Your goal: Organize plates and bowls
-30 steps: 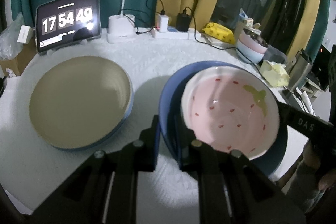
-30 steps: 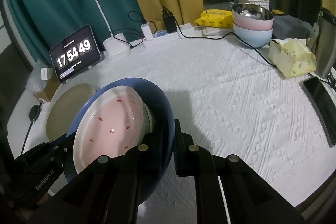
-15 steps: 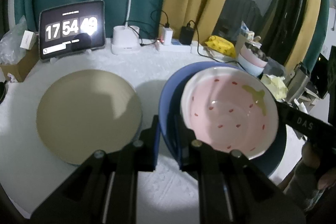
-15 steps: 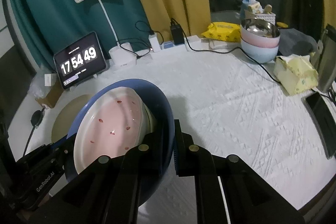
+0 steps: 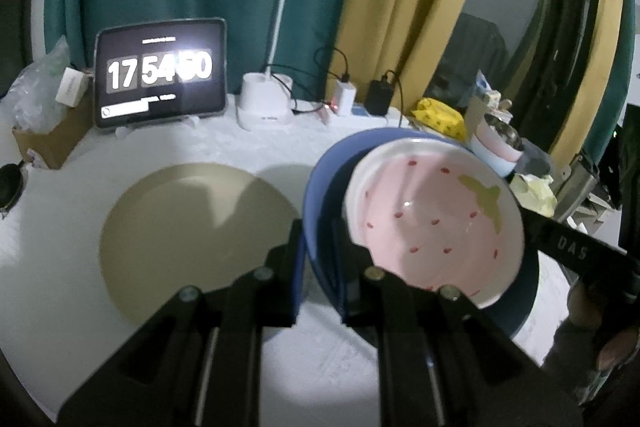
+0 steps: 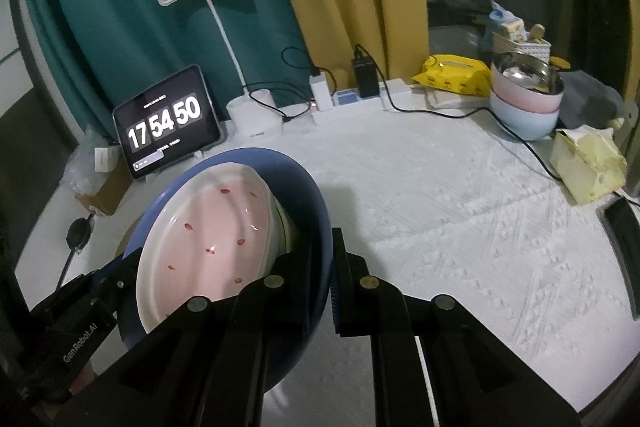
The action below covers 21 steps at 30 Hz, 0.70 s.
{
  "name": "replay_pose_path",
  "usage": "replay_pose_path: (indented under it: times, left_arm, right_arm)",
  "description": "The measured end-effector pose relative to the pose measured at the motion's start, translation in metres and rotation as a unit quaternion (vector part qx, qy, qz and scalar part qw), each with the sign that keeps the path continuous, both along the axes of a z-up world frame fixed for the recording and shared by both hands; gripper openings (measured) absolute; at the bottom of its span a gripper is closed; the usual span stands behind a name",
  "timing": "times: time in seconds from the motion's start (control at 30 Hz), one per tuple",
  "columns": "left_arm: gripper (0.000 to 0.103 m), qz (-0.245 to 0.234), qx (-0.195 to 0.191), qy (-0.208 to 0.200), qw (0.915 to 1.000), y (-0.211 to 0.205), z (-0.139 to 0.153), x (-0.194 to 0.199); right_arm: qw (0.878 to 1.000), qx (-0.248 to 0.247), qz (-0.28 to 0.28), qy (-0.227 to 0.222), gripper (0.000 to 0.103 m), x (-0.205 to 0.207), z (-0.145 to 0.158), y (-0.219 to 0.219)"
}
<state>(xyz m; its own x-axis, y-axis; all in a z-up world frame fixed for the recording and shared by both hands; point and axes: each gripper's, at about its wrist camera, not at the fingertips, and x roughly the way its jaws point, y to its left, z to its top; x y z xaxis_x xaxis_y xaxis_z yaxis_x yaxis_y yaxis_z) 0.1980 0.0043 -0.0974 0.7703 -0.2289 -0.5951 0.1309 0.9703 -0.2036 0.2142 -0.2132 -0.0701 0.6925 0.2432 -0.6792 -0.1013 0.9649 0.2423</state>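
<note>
Gripping the rim of a blue bowl from opposite sides, the left gripper and the right gripper are each pinching the bowl's wall between closed fingers, one finger inside and one outside. The blue bowl is hanging clear of the white tablecloth, tilted, and is carrying a pink strawberry-pattern bowl nested inside it and leaning against its inner wall. Taking the blue bowl as the landmark: a beige plate is lying flat on the cloth just to its left in the left wrist view, partly hidden behind it in the right wrist view. A tablet showing clock digits is standing beyond the bowl, at the back edge of the table, with a white desk lamp and a power strip with chargers beside it. Well to the bowl's right, a stack of pastel bowls is sitting near a yellow packet and a pale yellow tissue box. Part of a hand is showing at the lower right of the left wrist view.
</note>
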Motion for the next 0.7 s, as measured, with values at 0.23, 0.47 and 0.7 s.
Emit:
replay_pose_path:
  times: [0.23, 0.47, 0.7]
  left_arm:
    - [0.012, 0.016, 0.002, -0.005, 0.9999, 0.020, 0.005, 0.008]
    - [0.012, 0.035, 0.003, -0.011, 0.9993, 0.041, 0.009, 0.018]
    - [0.012, 0.054, 0.002, -0.007, 0.9985, 0.064, 0.005, 0.029]
  right_arm:
    - [1.000, 0.002, 0.016, -0.006, 0.010, 0.016, 0.005, 0.021]
    - [0.999, 0.001, 0.033, -0.012, 0.010, 0.031, 0.008, 0.043]
    - [0.999, -0.001, 0.054, -0.010, 0.010, 0.049, 0.005, 0.069]
